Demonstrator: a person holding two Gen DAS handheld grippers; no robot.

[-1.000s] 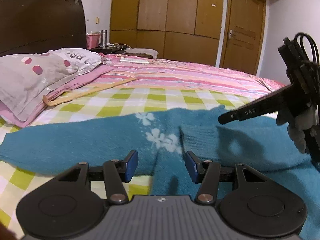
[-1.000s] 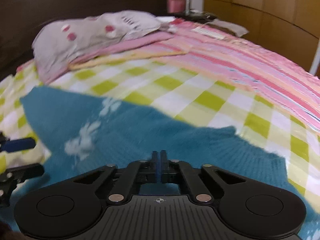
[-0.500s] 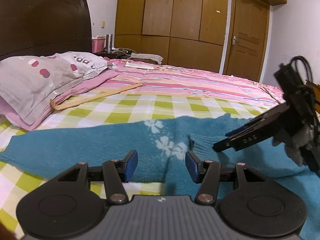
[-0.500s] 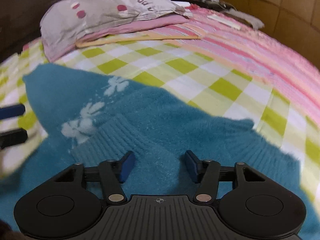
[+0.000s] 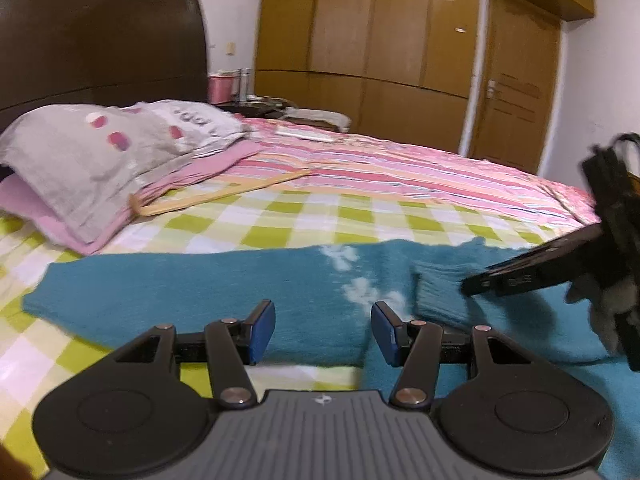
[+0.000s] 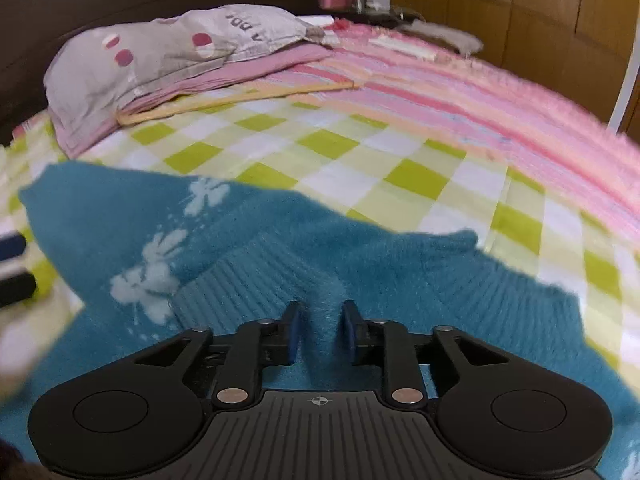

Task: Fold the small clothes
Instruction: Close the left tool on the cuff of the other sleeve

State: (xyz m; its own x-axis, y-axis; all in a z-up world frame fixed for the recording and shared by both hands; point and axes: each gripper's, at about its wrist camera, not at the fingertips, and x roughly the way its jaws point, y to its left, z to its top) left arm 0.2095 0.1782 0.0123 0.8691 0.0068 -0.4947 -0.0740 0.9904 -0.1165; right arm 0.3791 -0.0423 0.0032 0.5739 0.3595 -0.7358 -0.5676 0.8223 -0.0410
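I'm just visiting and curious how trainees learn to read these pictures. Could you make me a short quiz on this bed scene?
1. True or false: the fuzzy teal knitted sweater with white flowers lies on the green-and-white checked bedsheet.
2. What lies between the right gripper fingertips? A) teal knit B) a wooden hanger C) nothing
3. Fill in: the grey pillow with pink dots rests on a folded ____ blanket.

Key:
1. True.
2. A; the jaws are closing around a raised fold of knit.
3. Pink.
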